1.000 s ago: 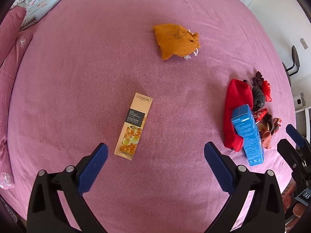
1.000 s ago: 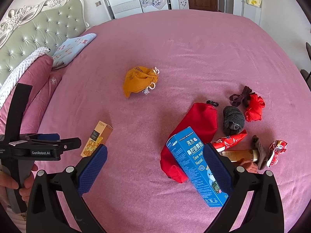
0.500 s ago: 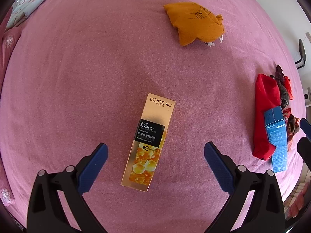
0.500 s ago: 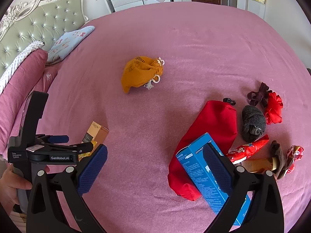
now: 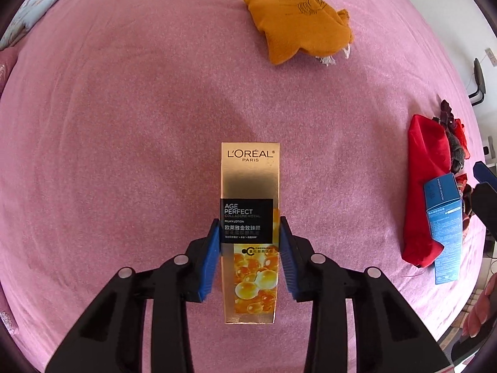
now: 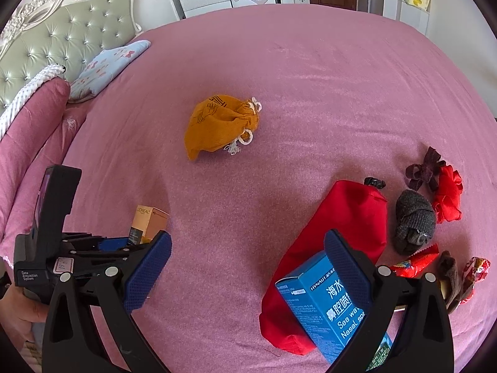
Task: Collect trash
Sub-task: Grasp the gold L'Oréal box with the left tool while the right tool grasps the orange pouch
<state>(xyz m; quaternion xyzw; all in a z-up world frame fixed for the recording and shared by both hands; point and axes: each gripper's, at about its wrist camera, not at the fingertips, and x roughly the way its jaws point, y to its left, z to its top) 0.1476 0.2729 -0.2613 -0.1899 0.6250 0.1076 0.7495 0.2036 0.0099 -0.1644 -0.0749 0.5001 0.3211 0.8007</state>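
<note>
Between my left gripper (image 5: 250, 239) pads, a gold L'Oréal lotion box (image 5: 250, 217) lies flat on the pink bedspread (image 5: 124, 124), clamped at both long sides for lifting. My right gripper (image 6: 245, 267) hangs wide open, empty, above a blue nasal spray box (image 6: 329, 304) leaning on a red pouch (image 6: 341, 217). Ahead, an orange drawstring bag (image 5: 298, 21) sits clear.

The pink bed (image 6: 310, 71) carries an orange pouch (image 6: 220, 126); nearer the camera lie a gold carton (image 5: 250, 217) and red bag (image 6: 335, 227).
</note>
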